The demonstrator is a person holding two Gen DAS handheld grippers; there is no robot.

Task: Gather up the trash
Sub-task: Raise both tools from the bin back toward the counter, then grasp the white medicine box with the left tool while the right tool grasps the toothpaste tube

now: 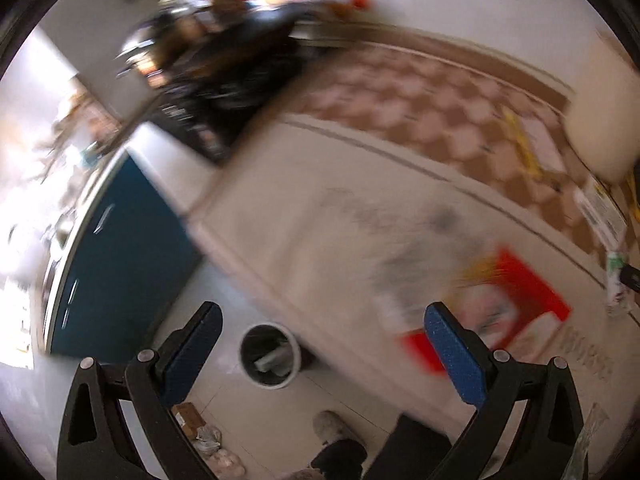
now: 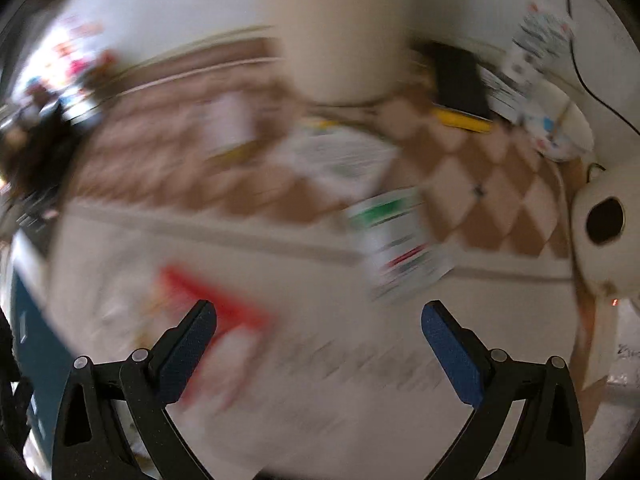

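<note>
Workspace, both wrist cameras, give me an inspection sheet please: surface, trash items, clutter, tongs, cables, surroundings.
Surface: pale table with a brown-and-cream checkered runner; both views motion-blurred.
Job's things: red-and-white wrapper lying flat on the table; green-and-white printed packet at the runner's edge; round waste bin on the floor beside the table, something already inside.
Clutter: black-and-yellow object and a patterned cup at the far side; too blurred to identify further.
Tongs: left tongs open, empty; right tongs open, empty.
Cables: thin black cable at the far right.
Surroundings: blue cabinet; a person's slippered foot on the tiled floor.
</note>
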